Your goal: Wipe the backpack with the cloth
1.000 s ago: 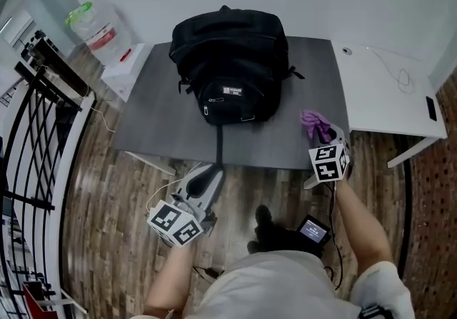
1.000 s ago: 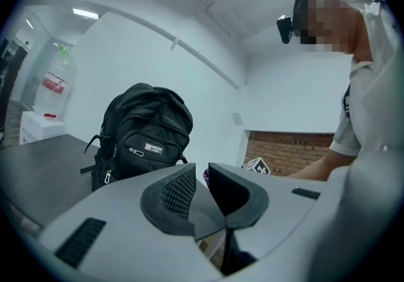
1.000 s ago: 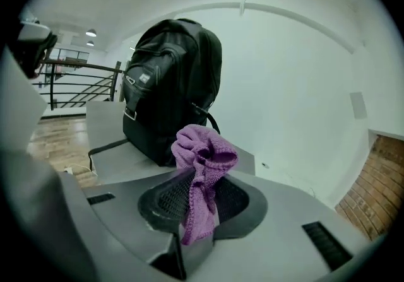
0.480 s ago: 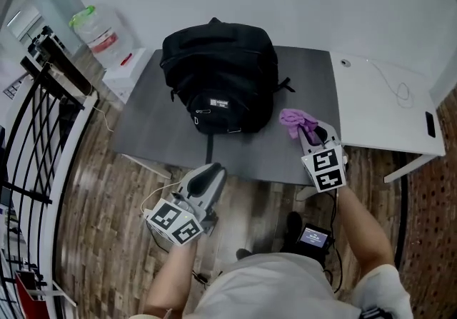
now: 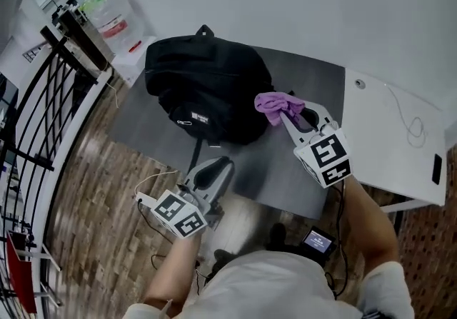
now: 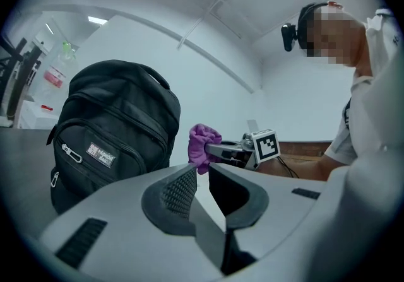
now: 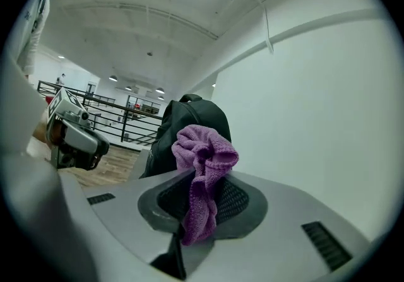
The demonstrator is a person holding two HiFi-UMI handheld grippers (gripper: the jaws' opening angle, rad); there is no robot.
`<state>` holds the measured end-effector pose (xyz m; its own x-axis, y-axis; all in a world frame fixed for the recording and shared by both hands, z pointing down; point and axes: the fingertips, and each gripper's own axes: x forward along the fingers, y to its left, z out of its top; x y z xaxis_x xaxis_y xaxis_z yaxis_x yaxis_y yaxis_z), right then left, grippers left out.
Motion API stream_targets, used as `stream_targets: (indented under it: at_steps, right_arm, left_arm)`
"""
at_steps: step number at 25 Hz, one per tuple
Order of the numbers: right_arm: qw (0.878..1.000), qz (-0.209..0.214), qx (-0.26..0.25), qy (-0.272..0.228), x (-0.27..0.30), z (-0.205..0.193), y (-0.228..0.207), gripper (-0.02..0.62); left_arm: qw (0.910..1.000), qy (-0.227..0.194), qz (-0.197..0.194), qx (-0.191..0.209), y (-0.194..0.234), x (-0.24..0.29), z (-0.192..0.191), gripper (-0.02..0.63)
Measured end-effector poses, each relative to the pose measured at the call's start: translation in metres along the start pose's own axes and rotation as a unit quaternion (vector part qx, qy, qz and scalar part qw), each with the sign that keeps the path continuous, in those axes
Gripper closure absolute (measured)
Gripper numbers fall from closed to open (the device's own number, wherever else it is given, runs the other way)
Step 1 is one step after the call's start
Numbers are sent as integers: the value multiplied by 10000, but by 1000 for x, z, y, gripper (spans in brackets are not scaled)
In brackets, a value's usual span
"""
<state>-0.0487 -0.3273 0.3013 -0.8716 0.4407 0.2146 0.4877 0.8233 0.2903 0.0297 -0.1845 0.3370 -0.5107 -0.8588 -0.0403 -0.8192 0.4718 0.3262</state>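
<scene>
A crumpled purple cloth, pinched by the right gripper, has been brought beside the black fabric backpack, ready for wiping. The left gripper is held parted, empty.

The backpack is black with a white label; the cloth is purple; the tabletop is dark grey. The left gripper and right gripper are light grey, markers black-and-white.
</scene>
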Motion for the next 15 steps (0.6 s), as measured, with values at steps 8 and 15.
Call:
stream_targets:
  at_steps: [8, 15]
  right_arm:
    - [9941, 891, 550, -277, 31, 16, -4, 518]
    - [9908, 1020, 799, -385, 47, 32, 12, 518]
  left_arm:
    - [9996, 54, 281, -46, 6, 24, -8, 554]
    - [9997, 22, 218, -102, 23, 17, -7, 554]
